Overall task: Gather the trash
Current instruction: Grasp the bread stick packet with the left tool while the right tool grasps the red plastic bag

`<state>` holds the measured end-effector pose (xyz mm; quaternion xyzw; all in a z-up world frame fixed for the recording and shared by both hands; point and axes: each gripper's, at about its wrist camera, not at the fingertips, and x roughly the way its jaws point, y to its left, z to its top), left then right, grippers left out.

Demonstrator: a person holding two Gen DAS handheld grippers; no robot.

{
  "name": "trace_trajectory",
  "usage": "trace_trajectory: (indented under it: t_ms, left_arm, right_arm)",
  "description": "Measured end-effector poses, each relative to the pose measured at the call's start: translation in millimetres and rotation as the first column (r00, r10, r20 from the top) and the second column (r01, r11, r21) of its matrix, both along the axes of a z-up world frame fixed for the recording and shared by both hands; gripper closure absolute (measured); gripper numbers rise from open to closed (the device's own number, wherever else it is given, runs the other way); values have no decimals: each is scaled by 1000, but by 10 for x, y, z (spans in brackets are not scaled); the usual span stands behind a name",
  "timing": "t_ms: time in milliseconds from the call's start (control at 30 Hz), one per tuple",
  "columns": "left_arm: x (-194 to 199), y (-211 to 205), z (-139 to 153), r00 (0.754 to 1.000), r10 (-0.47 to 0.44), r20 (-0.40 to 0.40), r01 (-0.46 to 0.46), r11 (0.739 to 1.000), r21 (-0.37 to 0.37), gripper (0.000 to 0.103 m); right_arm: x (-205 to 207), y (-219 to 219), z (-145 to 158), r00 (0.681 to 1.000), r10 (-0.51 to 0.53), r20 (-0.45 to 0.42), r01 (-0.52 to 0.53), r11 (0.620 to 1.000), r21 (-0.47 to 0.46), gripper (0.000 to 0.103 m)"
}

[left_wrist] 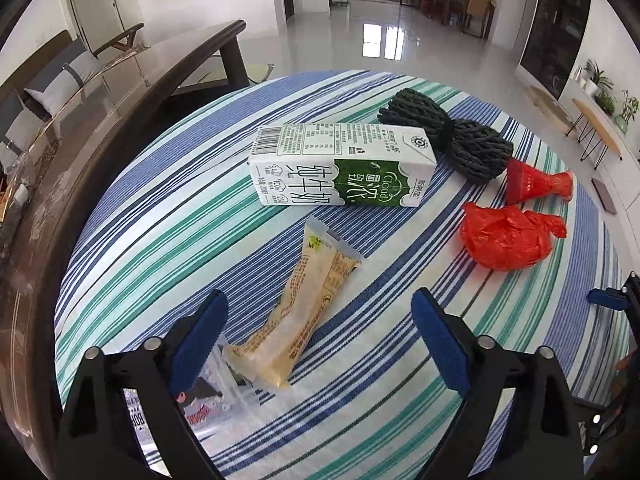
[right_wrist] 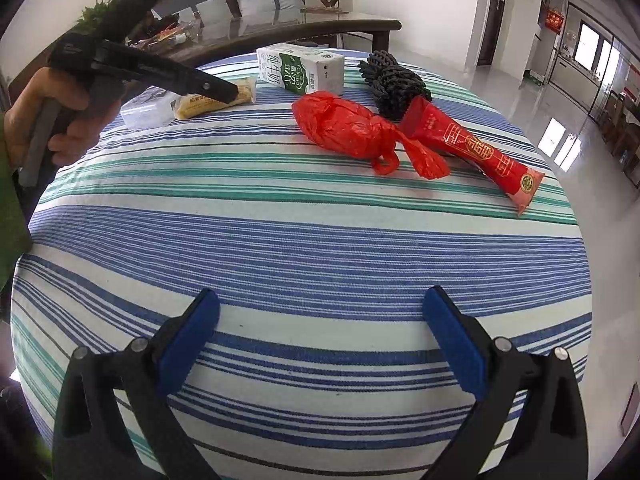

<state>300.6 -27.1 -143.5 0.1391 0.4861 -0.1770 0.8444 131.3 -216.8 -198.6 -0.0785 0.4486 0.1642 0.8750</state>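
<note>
Blue-padded black fingers of the left gripper [left_wrist: 318, 312] are standing apart above the striped blue, green and white tablecloth [left_wrist: 132, 220], straddling the near end of a long yellow-beige snack wrapper [left_wrist: 298, 316] without pressing on it; nothing is being held. Under the left finger, a clear crinkled plastic packet with red and black print [left_wrist: 218, 394] is lying flat, touching the wrapper's lower end. Beyond the wrapper, a white and green milk carton [left_wrist: 340, 164] is lying on its side, and behind it a dark green bundle of knitted cord [left_wrist: 448, 140] is resting against the carton's right end. To the right, a knotted red plastic bag [left_wrist: 508, 240] is sitting just in front of a red printed tube-shaped wrapper [left_wrist: 534, 182].

From the right wrist view, the right gripper [right_wrist: 322, 312] is hanging released over a bare stretch of cloth, well apart from all the trash, its pads gripping nothing. At the far left of that view, a hand [right_wrist: 52, 116] is holding the left gripper's handle, with its black fingers reaching down over the yellow wrapper. A dark wooden table with a glass top [left_wrist: 80, 128] is standing beside the cloth-covered one.
</note>
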Motion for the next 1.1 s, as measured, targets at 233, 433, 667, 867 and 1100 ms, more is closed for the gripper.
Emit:
trace_trajectory:
  t_ms: [233,433,667,867,1100]
  left_arm:
    - [-18,-172,-127,1000,19,-20,-17,994,107,65]
    - [-297,11,57,991,97,-97,-102,993,-52,82]
    - [-785,185,123,989,96,-116,-119,970,-212,65]
    - [-979,252,-21,995,79,-67,-92,972,-215,17]
    - [-1150,129,-238,999,38,31,-36,998,-56,13]
  right_arm:
    - [12,10,-6,1000,0,0,0,1000,0,5]
    - [13,6,-4,1000,0,0,0,1000,0,5]
    - [10,4,-1,1000,0,0,0,1000,0,5]
    - [9,2,-3,1000,0,0,0,1000,0,5]
    - [55,-32,24,1000,6,-19,-5,999,33,5]
